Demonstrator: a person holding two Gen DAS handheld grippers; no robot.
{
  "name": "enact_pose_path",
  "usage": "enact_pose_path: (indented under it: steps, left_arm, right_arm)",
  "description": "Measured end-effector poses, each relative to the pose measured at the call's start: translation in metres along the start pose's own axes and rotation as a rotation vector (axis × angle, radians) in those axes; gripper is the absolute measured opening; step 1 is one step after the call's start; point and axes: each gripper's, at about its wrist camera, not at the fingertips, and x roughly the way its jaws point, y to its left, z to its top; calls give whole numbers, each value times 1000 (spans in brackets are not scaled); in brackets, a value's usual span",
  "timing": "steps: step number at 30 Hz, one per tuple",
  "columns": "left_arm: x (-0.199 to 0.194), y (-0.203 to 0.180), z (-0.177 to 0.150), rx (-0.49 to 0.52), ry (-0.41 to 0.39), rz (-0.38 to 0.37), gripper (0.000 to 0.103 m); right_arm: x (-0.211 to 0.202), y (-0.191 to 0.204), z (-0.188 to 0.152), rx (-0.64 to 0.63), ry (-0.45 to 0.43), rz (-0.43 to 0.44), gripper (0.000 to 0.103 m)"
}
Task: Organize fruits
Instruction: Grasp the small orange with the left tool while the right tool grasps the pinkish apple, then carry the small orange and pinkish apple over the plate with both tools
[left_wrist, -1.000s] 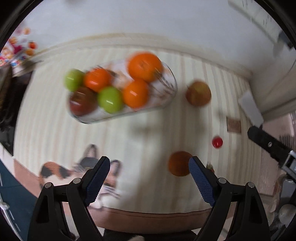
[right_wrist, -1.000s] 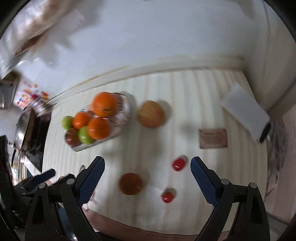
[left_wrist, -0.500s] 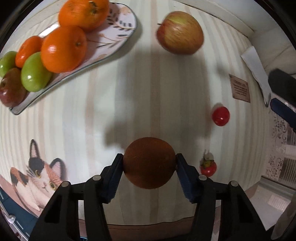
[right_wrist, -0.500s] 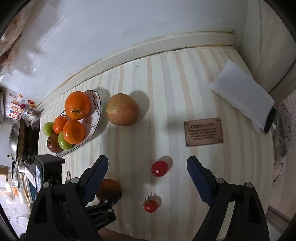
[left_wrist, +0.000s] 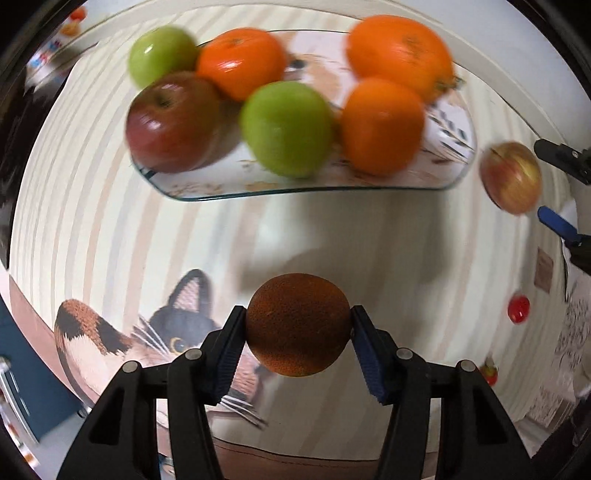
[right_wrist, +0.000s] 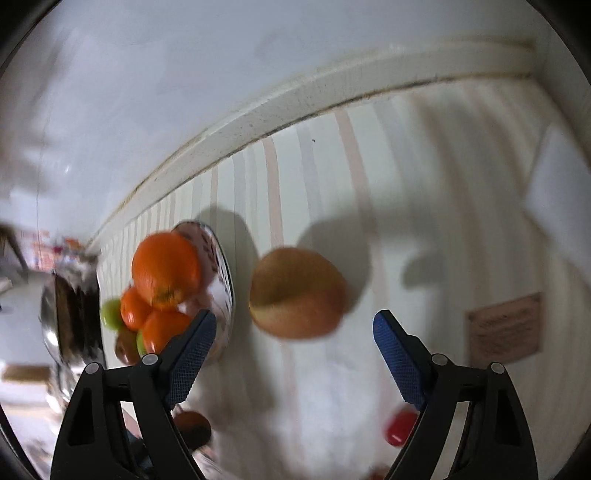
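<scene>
The round, rough, dark brown fruit (left_wrist: 297, 325) is sitting low in the middle of the left wrist view, and the left gripper (left_wrist: 297, 341) is squeezing it tight from both sides between its blue pads. Its jaws have just been closing onto this fruit.

Above it, across the top of that view, the long patterned plate (left_wrist: 448, 147) is already holding six fruits: three oranges, two green apples and one dark red apple. So much of the tidying looks done.

Some fruit is still waiting on the striped cloth (left_wrist: 74, 221). The big yellow-red apple (right_wrist: 297, 293) is lying in the middle of the right wrist view, just beside the plate. The right gripper (right_wrist: 295, 354) is hanging wide apart with nothing in it, the apple just ahead of its pads. Its jaws have just been closing a little. A small red tomato (left_wrist: 518, 309) at the right edge of the left wrist view is also left to pick up.
</scene>
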Motion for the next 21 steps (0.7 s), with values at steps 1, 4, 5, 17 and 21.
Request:
enact_pose_path:
  steps: [1, 4, 5, 17, 21]
  left_arm:
    - [1, 3, 0, -7, 4, 0, 54]
    - [5, 7, 2, -23, 13, -7, 54]
    - [5, 8, 2, -22, 12, -8, 54]
    - [4, 9, 8, -23, 22, -38, 54]
    - [2, 12, 10, -15, 22, -41, 54]
  right_arm:
    - [9, 1, 4, 26, 12, -4, 89]
    - [28, 2, 9, 65, 36, -27, 78]
    - [32, 2, 11, 69, 34, -40, 69]
    - [21, 31, -54, -221, 114, -106, 67]
    - [24, 41, -93, -328, 201, -129, 67]
